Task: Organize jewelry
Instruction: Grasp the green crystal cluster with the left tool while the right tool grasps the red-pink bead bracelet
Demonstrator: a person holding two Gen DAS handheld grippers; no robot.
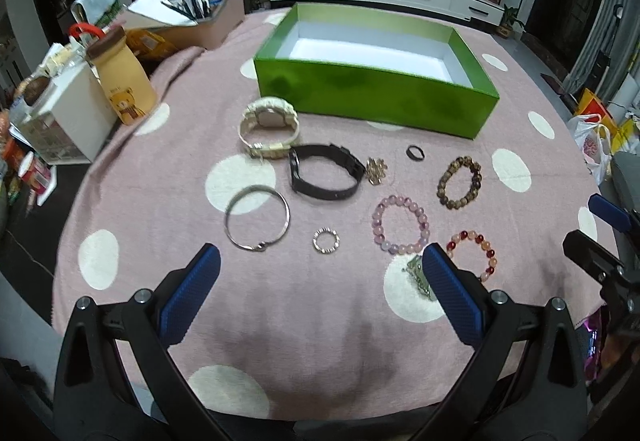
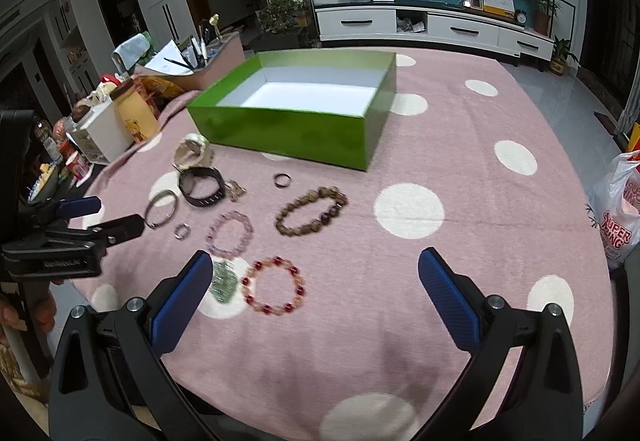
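An open green box (image 1: 372,93) (image 2: 280,125) with a white inside stands empty at the far side of the pink dotted cloth. In front of it lie a cream watch (image 1: 269,127), a black watch (image 1: 324,173), a silver bangle (image 1: 257,217), a small silver ring (image 1: 326,239), a gold brooch (image 1: 376,169), a dark ring (image 1: 415,152), a brown bead bracelet (image 1: 459,181) (image 2: 310,211), a lilac bead bracelet (image 1: 400,224) (image 2: 230,233), a red bead bracelet (image 2: 273,291) and a green clip (image 2: 222,281). My left gripper (image 1: 320,261) is open above the cloth near the small ring. My right gripper (image 2: 316,265) is open beside the red bracelet.
At the table's left stand a yellow bear bottle (image 1: 122,79), a white box (image 1: 68,117) and a pink tray of pens (image 1: 200,21). A plastic bag (image 2: 618,209) hangs at the right edge. A white TV cabinet (image 2: 432,27) is behind.
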